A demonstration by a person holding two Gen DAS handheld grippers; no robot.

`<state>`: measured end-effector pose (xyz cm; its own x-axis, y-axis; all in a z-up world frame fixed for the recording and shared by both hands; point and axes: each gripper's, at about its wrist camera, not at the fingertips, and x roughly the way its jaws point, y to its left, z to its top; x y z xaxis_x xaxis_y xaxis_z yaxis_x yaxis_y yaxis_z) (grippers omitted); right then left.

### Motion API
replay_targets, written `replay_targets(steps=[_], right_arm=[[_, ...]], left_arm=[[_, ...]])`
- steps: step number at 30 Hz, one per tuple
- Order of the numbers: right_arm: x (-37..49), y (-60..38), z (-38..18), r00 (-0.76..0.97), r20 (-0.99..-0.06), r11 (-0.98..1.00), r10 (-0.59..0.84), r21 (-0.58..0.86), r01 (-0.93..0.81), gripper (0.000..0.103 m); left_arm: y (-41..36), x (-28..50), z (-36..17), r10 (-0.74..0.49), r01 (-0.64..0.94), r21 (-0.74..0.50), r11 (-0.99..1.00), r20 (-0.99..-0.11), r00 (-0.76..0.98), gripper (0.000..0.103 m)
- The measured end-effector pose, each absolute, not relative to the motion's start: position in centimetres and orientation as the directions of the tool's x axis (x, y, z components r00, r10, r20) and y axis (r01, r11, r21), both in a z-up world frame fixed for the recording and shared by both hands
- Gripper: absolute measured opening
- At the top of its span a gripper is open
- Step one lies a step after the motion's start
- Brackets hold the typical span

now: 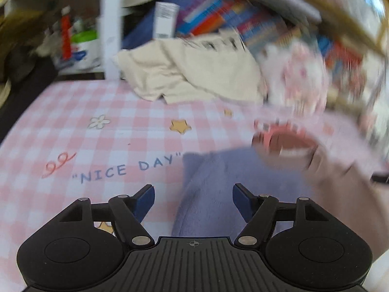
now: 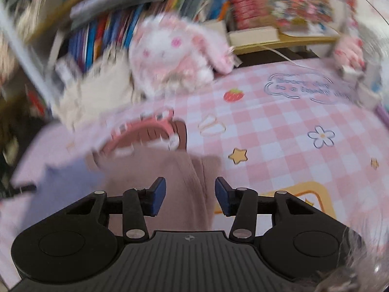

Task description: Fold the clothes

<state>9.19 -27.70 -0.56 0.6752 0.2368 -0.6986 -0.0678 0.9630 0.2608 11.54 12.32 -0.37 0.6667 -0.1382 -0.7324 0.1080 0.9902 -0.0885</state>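
Left wrist view: the left hand-held gripper [image 1: 193,200] hangs with its jaws apart and nothing pressed between the pads, over the lavender sleeve [image 1: 209,194] of a sweater [image 1: 340,194] that lies on the pink checked worktop [image 1: 97,146]. The sweater's body is dusty pink, and its striped collar [image 1: 279,141] faces the far clutter, so its long axis runs from the grippers toward the shelf. Past the collar lie a crumpled cream cloth [image 1: 189,73] and a blurred plush bunny [image 1: 304,80], both at the worktop's back edge against a row of books [image 1: 218,17]. A white post [image 1: 111,24] stands at the back left. Bare checked worktop spreads to the left around the "NICE DAY" print [image 1: 126,168].

Right wrist view: the right hand-held gripper [image 2: 190,196] is also open, its pads either side of a ridge of pink fabric [image 2: 189,182] without pressing it. To the right the worktop is free as far as the strawberry print [image 2: 234,95] and the flower print [image 2: 321,136]; the bunny [image 2: 170,56] and books [image 2: 109,31] close off the far side.
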Motion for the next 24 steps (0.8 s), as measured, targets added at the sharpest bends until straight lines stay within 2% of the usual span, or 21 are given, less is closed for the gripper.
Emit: replay_targets(steps=[1,2,3,4,8,10,13,15,17,21,24], right_arm=[[9.5,-27.3,-1.1,0.661,-0.716,0.969,0.224,0.234,-0.075,0.033],[9.8,-27.2,-1.6,0.648,-0.729,0.971,0.222,0.226,-0.079,0.017],[9.9,-27.2,-1.8,0.634,-0.739,0.970,0.228,0.228,-0.083,0.007],[9.9,-27.3,-1.8,0.630,-0.741,0.969,0.232,0.230,-0.086,0.007],[7.7,-27.9,0.4,0.725,-0.651,0.966,0.226,0.246,-0.081,0.007],[8.2,-28.2,-0.5,0.704,-0.676,0.967,0.218,0.249,-0.060,0.007],[9.5,-28.6,-2.9,0.640,-0.736,0.962,0.221,0.273,-0.019,0.007],[9.7,-29.1,-3.0,0.640,-0.731,0.953,0.238,0.303,-0.009,0.007],[9.8,-29.3,-3.0,0.634,-0.733,0.949,0.249,0.314,-0.009,0.009],[9.1,-30.0,-1.9,0.642,-0.724,0.939,0.252,0.343,0.018,0.022],[7.8,-30.7,-1.3,0.639,-0.714,0.919,0.288,0.394,0.025,0.034]], left_arm=[[11.9,11.8,-0.8,-0.127,0.109,-0.073,0.991,-0.742,0.658,0.046],[11.6,12.0,-1.3,-0.118,0.108,-0.062,0.992,-0.751,0.650,0.030],[11.5,12.0,-1.3,-0.110,0.101,-0.058,0.993,-0.749,0.654,0.009],[11.5,11.9,-1.3,-0.103,0.093,-0.055,0.994,-0.744,0.660,0.004],[12.7,10.6,-0.3,-0.125,0.031,-0.150,0.988,-0.674,0.728,0.004],[13.0,11.5,-1.4,-0.121,0.011,-0.156,0.988,-0.719,0.685,0.005],[12.9,12.5,-2.2,-0.109,0.003,-0.145,0.989,-0.733,0.672,0.006],[13.1,12.8,-2.2,-0.100,-0.014,-0.147,0.989,-0.737,0.668,0.015],[13.4,12.7,-2.1,-0.085,-0.036,-0.145,0.989,-0.740,0.668,0.018],[13.8,11.9,-1.5,-0.041,-0.085,-0.133,0.987,-0.736,0.676,0.044],[13.7,10.3,-0.7,-0.059,-0.071,-0.147,0.987,-0.725,0.686,0.047]])
